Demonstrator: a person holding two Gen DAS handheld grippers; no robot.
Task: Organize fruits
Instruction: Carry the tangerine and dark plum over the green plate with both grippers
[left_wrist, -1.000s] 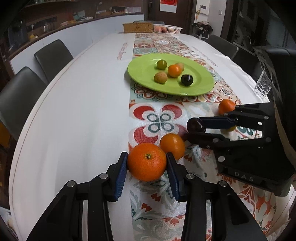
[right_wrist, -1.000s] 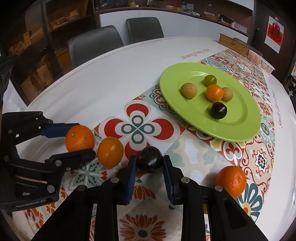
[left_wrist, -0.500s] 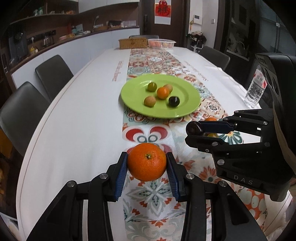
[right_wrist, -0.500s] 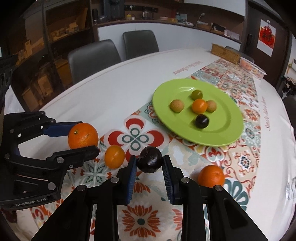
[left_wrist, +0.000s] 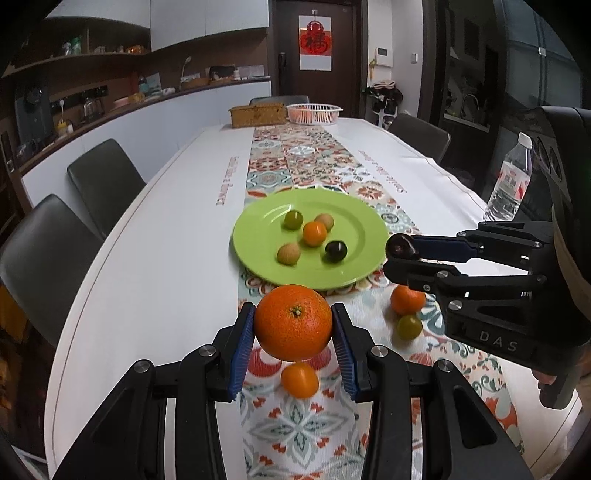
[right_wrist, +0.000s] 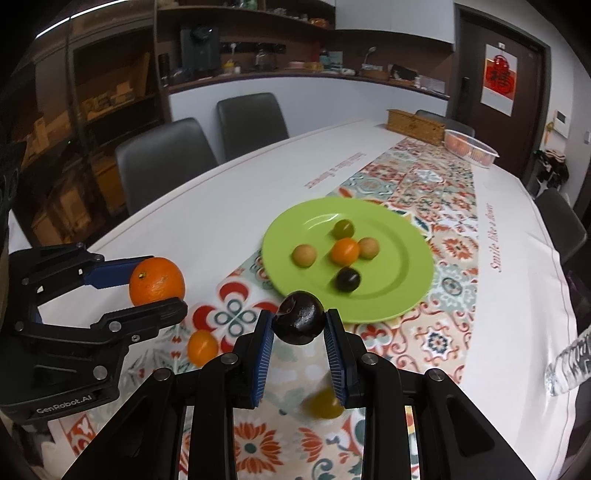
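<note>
- Where the left gripper (left_wrist: 293, 325) fills the bottom of its own view, its blue pads press both sides of a large orange (left_wrist: 293, 322) held above the table, and the fruit hides part of the patterned runner (left_wrist: 295, 421) under it.
- Just below that orange a small orange fruit (left_wrist: 299, 379) lies on the runner, its top cut off by the held one.
- From the right wrist view, the right gripper (right_wrist: 298, 326) pinches a dark plum (right_wrist: 301, 322) between its pads, lifted clear of the cloth.
- Behind the right-hand finger of that gripper a yellow-green fruit (right_wrist: 323, 403) is blurred and partly covered; what kind it is cannot be told.
- Seen from the left wrist, a greenish fruit (left_wrist: 409, 326) and an orange one (left_wrist: 407, 300) sit touching on the runner, under the right gripper's fingers.
- Further off, a green plate (left_wrist: 354, 266) rests on the runner and holds five small fruits: a dark one (left_wrist: 335, 250), an orange one (left_wrist: 314, 233), a green one (left_wrist: 293, 219) and two tan ones (left_wrist: 289, 253) (left_wrist: 325, 221), the farther tan fruit partly behind the orange.
- At the right table edge a water bottle (left_wrist: 511, 177) stands upright, its base hidden by the gripper.
- At the far end stand a woven box (left_wrist: 258, 114) and a white basket (left_wrist: 314, 113); the basket's orange-red contents are too small to name.
</note>
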